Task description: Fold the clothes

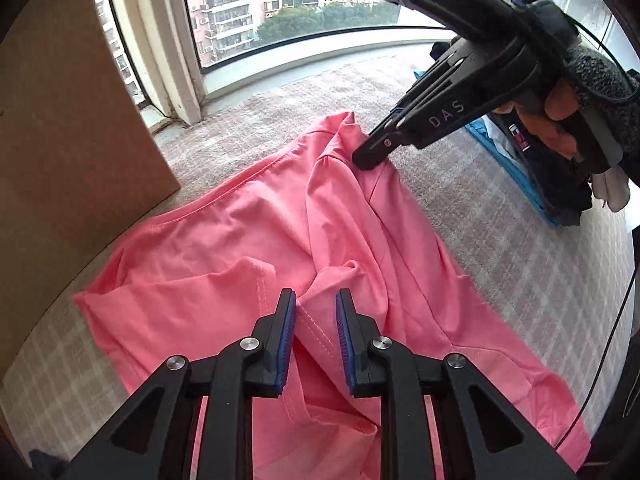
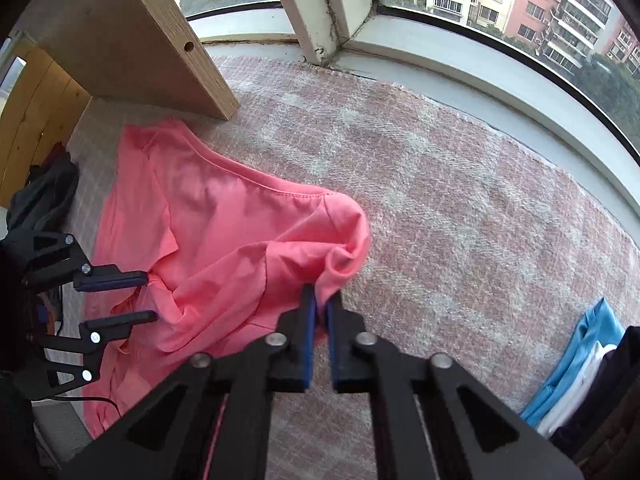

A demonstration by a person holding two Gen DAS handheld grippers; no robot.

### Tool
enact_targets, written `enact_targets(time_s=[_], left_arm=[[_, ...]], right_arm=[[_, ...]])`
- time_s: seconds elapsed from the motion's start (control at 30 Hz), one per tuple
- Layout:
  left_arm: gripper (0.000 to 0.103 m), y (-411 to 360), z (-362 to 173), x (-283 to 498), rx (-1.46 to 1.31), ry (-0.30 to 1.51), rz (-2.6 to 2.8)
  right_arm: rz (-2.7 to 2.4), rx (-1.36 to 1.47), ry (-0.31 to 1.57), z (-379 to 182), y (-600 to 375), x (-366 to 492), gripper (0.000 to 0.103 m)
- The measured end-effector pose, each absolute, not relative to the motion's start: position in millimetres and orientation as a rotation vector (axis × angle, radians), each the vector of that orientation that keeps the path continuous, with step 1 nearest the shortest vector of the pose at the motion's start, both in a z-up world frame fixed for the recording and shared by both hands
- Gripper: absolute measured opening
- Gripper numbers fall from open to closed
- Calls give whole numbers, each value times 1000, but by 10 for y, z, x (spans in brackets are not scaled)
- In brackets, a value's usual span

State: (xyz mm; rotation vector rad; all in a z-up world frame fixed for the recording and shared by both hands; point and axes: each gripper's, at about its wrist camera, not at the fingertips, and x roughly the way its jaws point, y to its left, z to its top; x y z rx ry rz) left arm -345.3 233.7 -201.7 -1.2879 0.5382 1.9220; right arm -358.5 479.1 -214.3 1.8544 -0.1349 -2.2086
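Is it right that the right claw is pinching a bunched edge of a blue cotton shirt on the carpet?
Not quite: the shirt is pink, not blue. The right claw is pinching its bunched edge on the chequered carpet, as the right wrist view shows.

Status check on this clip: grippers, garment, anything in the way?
Right gripper shut on pink cotton T-shirt edge. Left gripper open over a fold. Shirt half spread on checked rug. Nothing blocking.

You see a pink shirt (image 1: 248, 240) of thin, smooth, matt cloth lying on a rough woven rug (image 2: 460, 208). Beside the shirt stands a wooden board (image 2: 132, 32), matt with visible grain. Your grippers are matt black plastic with ribbed blue pads (image 1: 285, 344) and shiny metal bolts (image 1: 382, 343).
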Motion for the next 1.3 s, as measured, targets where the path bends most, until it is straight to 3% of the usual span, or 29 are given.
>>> enact_targets(time_s=[0.13, 0.17, 0.33, 0.4, 0.47, 0.57, 0.67, 0.77, 1.17, 1.23, 1.3], left_arm=[[18, 2485, -2105, -3438, -1280, 596, 1856], [2, 2517, -2115, -3424, -1274, 614, 1846], [2, 2458, -1991, -3500, -1257, 538, 1921], [2, 2350, -1916, -3571, -1273, 490, 1999], [2, 2218, -1880, -3618, -1293, 423, 2021], [2, 2113, -1875, -3629, -1311, 356, 2013], [2, 2161, -1921, -3535, -1301, 408, 1992], [2, 2187, -1940, -3544, -1316, 390, 1990], [5, 1848, -1851, -3580, -1327, 387, 2086], [12, 1916, -1856, -3556, -1314, 406, 2052], [35, 2053, -1887, -3545, -1305, 450, 2007]], right_arm=[[-2251, 1823, -168, -2081, 4953, -3614, 4], [-2271, 1819, -167, -2063, 4994, -3631, 4], [-2287, 1827, -180, -2074, 5098, -3685, 5], [-2293, 1857, -171, -2097, 5125, -3684, 12], [-2324, 1879, -142, -2078, 5155, -3678, 32], [-2417, 1833, -77, -1899, 5178, -3659, 33], [-2363, 1760, -167, -1741, 5102, -3644, 33], [-2280, 1762, -253, -1754, 4955, -3658, 33], [-2216, 1884, -285, -1966, 4908, -3607, 32], [-2208, 1892, -290, -1979, 4904, -3594, 32], [-2203, 1895, -285, -1989, 4899, -3578, 32]])
